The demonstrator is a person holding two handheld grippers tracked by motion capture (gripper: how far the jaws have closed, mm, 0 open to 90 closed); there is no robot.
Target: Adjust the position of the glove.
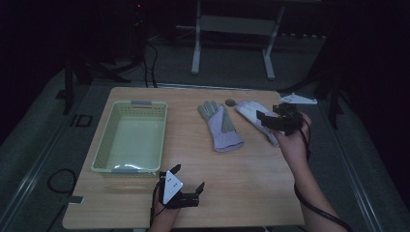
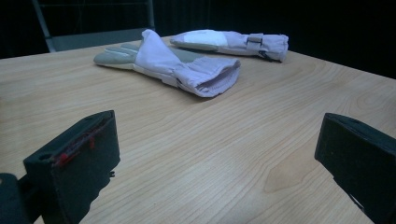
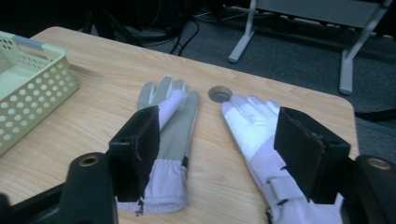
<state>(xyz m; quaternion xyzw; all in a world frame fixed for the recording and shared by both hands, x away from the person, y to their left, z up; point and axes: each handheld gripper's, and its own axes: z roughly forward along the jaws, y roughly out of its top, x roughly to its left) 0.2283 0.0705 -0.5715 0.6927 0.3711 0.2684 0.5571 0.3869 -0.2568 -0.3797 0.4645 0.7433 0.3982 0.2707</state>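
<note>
Right gripper [image 1: 269, 117]: your jaws stand apart, nothing pinched, above the white glove [image 1: 254, 115].
Glove axis: fingers far, cuff towards you, apparently.
Left gripper [image 1: 188, 177]: spread, idle, well apart.

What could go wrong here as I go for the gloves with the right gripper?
The right gripper hangs open above the white glove, so closing now might catch nothing or only loose fabric. The grey-palmed glove lies close beside, and one jaw might snag it too.
</note>
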